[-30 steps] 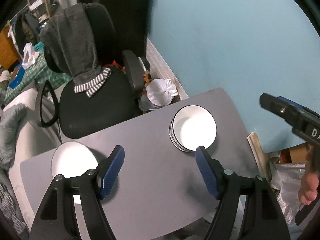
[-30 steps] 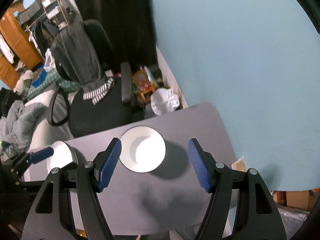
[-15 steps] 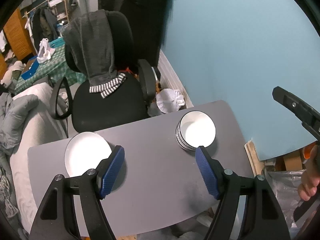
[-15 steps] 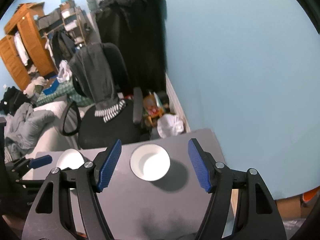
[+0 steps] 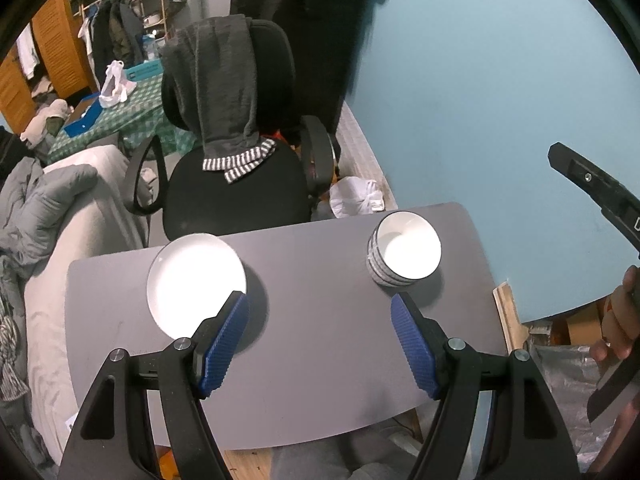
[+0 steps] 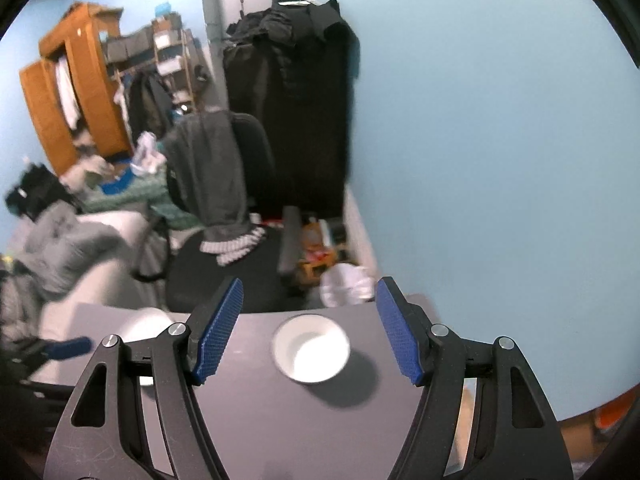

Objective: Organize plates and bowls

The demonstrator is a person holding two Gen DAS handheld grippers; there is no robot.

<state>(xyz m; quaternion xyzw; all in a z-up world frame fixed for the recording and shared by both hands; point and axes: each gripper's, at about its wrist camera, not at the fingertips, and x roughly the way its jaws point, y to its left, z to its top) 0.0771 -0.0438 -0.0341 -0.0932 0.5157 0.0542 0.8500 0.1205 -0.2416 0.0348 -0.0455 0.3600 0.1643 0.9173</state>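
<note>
On the grey table (image 5: pixel 320 364) a white plate (image 5: pixel 196 280) lies at the left and a stack of white bowls (image 5: pixel 404 254) with striped sides stands at the right. My left gripper (image 5: pixel 319 304) hovers open above the table's middle, between the two, holding nothing. In the right wrist view the bowls (image 6: pixel 310 348) sit below my right gripper (image 6: pixel 309 286), which is open, empty and well above them. The plate (image 6: pixel 146 322) is partly hidden behind its left finger. Part of the right gripper's body (image 5: pixel 592 184) and a hand (image 5: pixel 616 320) show at the right edge.
A black office chair (image 5: pixel 236 196) with a grey garment draped over its back stands just behind the table. A blue wall (image 5: pixel 480 100) runs along the right. A white bag (image 5: pixel 356 196) lies on the floor. Grey bedding (image 5: pixel 48 216) is at the left.
Both grippers have risen and drawn back from the table, so plate and bowls look smaller. The right view has tilted up toward the room. Both stay open and empty.
</note>
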